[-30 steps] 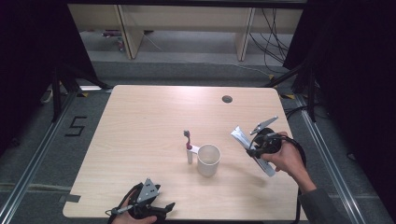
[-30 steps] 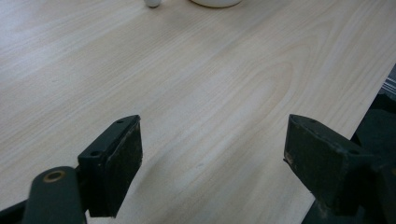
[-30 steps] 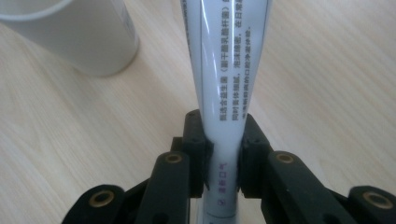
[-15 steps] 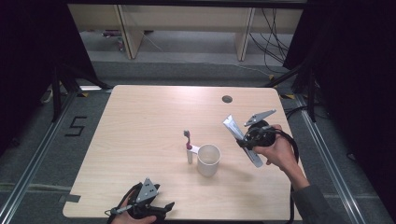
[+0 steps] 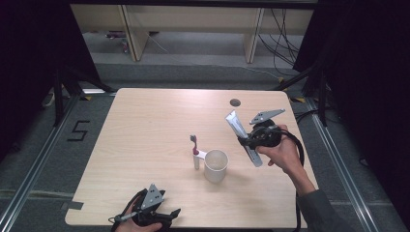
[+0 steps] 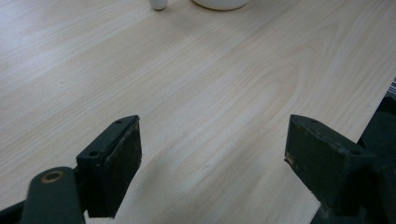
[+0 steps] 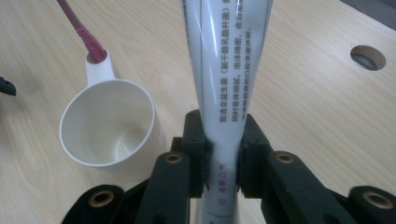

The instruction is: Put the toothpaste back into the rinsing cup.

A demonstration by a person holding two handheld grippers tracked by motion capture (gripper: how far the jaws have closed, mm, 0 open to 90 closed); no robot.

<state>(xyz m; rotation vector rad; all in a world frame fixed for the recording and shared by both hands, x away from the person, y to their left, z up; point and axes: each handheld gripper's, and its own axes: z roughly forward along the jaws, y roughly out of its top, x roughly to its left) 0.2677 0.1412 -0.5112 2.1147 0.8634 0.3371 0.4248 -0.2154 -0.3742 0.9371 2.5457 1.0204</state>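
Observation:
A white cup [image 5: 216, 166] [image 7: 109, 123] stands near the middle of the table, with a pink toothbrush [image 5: 195, 145] [image 7: 81, 31] upright in the holder on its handle. My right gripper [image 5: 247, 140] [image 7: 222, 151] is shut on a white toothpaste tube [image 5: 243, 137] [image 7: 226, 84] and holds it tilted in the air to the right of the cup. At the table's near edge, my left gripper [image 5: 167, 218] [image 6: 212, 158] stays open, with bare wood between its jaws.
The light wooden table [image 5: 154, 125] has a round cable hole [image 5: 235, 102] [image 7: 368, 57] near its far right. Black frame rails and cables run along the floor on both sides.
My right gripper has carried the toothpaste tube up and left, closer to the cup. The left gripper has not moved.

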